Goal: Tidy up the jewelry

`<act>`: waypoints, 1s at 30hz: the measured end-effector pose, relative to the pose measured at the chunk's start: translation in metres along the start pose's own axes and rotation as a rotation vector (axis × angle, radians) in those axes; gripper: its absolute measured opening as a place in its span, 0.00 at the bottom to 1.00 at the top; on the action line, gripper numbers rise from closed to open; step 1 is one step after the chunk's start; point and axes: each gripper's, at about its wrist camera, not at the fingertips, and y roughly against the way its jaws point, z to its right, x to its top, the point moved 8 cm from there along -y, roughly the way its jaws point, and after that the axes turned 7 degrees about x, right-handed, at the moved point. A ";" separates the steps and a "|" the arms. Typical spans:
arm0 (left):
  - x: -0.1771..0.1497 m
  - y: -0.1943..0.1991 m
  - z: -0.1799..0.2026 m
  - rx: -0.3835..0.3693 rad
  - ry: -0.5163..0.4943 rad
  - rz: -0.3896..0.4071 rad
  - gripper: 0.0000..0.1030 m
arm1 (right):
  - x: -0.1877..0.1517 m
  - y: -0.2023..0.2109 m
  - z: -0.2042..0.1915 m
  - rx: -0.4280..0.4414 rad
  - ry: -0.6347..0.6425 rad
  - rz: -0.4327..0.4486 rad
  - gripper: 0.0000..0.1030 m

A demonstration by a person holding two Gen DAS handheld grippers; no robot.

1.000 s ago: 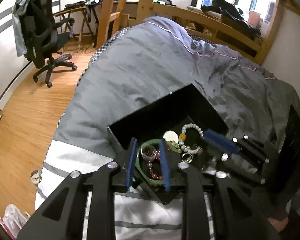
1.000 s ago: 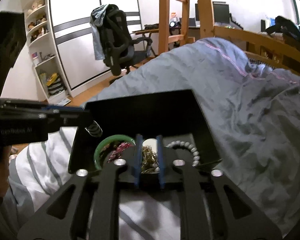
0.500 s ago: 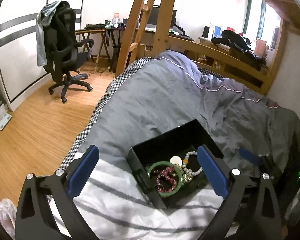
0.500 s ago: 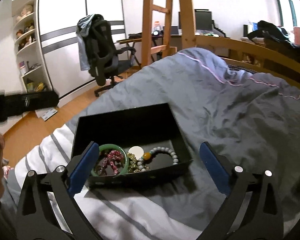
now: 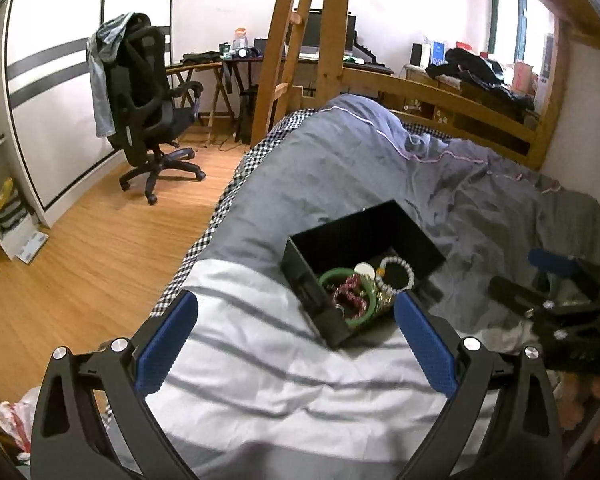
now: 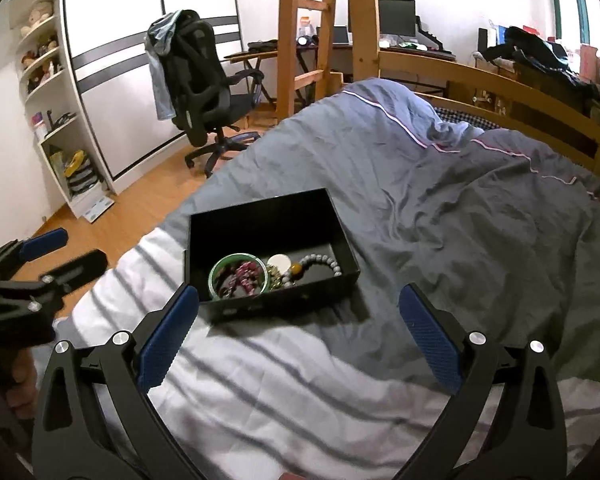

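Note:
An open black box (image 5: 300, 268) (image 6: 260, 220) sits on the bed. In it lie a green bangle (image 5: 332, 276) (image 6: 216, 276), a dark red bead bracelet (image 5: 350, 286) (image 6: 246, 274), a white disc (image 5: 364, 269) (image 6: 279, 261) and a pale bead bracelet (image 5: 396, 264) (image 6: 320, 259). My left gripper (image 5: 296, 344) is open and empty, held back above the striped sheet in front of the box. My right gripper (image 6: 300, 336) is open and empty, also short of the box. Each gripper shows at the edge of the other's view.
The box rests where a white striped sheet (image 6: 280, 380) meets a grey duvet (image 6: 440, 184). A wooden bed frame (image 6: 500, 96) and ladder posts (image 5: 320, 40) stand behind. An office chair (image 5: 148, 100) and wood floor (image 5: 80, 248) lie left of the bed.
Both grippers opened and let jewelry go into the box, then pulled back and up away from it. The box now looks smaller and farther in both views.

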 end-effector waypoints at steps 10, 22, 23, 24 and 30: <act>-0.013 0.017 0.015 0.026 -0.064 0.034 0.94 | -0.021 0.032 -0.003 0.019 0.002 -0.009 0.96; -0.017 0.010 0.022 0.057 -0.075 0.037 0.94 | -0.020 0.037 -0.002 0.018 0.015 0.014 0.96; -0.017 0.009 0.022 0.059 -0.075 0.032 0.94 | -0.021 0.037 -0.001 0.016 0.016 0.011 0.96; -0.018 0.008 0.022 0.059 -0.075 0.028 0.94 | -0.021 0.035 0.000 0.013 0.017 0.008 0.96; -0.019 0.007 0.021 0.062 -0.071 0.022 0.94 | -0.023 0.031 0.005 0.013 0.011 0.004 0.96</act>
